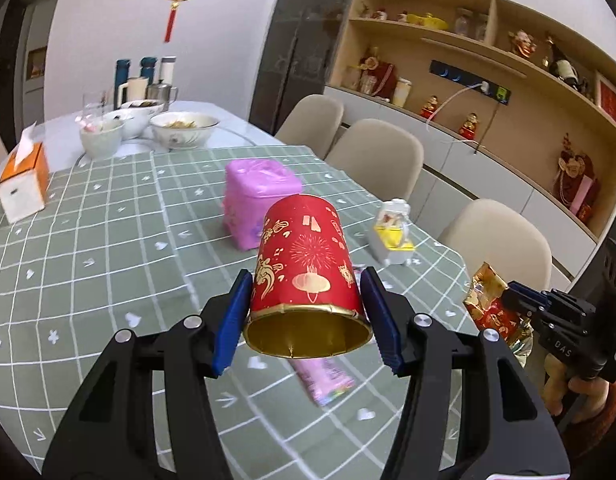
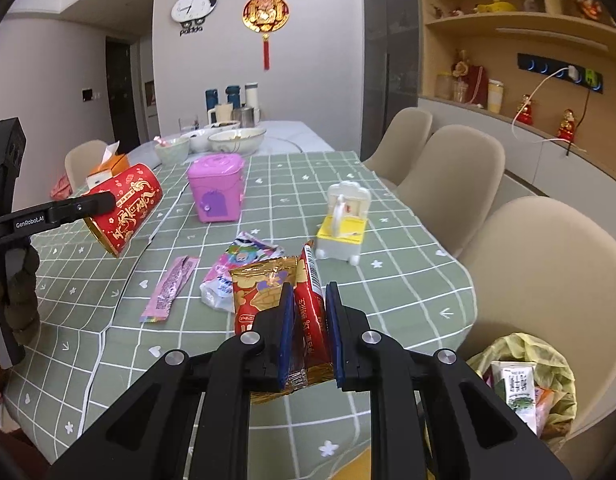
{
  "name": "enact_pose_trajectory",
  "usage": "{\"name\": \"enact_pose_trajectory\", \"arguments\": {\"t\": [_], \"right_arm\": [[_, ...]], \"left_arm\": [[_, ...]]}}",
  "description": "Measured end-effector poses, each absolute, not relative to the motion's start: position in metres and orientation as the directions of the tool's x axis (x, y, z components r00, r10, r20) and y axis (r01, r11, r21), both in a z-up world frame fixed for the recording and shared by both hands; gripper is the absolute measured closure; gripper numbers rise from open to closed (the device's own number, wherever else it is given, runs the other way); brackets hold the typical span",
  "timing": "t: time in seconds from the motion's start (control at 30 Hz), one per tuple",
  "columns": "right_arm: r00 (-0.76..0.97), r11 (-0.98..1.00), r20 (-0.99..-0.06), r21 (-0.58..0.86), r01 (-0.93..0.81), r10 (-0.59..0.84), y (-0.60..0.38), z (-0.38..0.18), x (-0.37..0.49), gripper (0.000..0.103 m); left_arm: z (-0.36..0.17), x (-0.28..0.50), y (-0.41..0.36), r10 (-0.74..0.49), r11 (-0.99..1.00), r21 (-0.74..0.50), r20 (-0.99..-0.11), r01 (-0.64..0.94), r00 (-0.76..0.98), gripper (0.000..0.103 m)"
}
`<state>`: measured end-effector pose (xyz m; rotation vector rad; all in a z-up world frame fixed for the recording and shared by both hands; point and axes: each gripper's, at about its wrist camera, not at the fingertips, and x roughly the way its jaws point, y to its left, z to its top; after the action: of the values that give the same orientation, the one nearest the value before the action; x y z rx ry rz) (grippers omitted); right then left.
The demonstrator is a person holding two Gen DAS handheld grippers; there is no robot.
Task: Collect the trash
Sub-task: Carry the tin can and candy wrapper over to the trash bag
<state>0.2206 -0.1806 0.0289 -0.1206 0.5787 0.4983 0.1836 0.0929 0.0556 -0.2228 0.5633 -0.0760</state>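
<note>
My left gripper [image 1: 306,286] is shut on a red and gold paper cup [image 1: 306,258] and holds it tilted above the table, mouth toward the camera. The cup [image 2: 126,208] also shows at the left of the right wrist view. My right gripper [image 2: 309,294] is shut on a red and gold snack wrapper [image 2: 272,292], held above the table's near edge; it also shows in the left wrist view [image 1: 489,304]. A pink sachet [image 2: 170,286] and a white and pink wrapper [image 2: 238,268] lie on the green checked tablecloth [image 2: 407,280]. A trash bin [image 2: 527,380] with a yellow-green liner stands on the floor at lower right.
A pink toy box [image 2: 218,188] and a white and yellow toy [image 2: 343,220] stand mid-table. Bowls [image 2: 236,140], cups, flasks and an orange tissue box [image 1: 24,180] are at the far end. Beige chairs [image 2: 451,176] line the right side. Shelves run along the right wall.
</note>
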Motion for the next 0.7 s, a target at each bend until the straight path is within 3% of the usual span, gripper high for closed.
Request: {"name": "enact_pose_trajectory", "arguments": {"t": [0.7], "right_arm": [[0.819,0.953,-0.499,0.058,-0.296,0.284,-0.309,0.028,0.207,0.086]], "left_arm": [[0.058,0.208,-0.045,-0.323,0.944,-0.236,-0.530,0.229,0.784,0.050]]}}
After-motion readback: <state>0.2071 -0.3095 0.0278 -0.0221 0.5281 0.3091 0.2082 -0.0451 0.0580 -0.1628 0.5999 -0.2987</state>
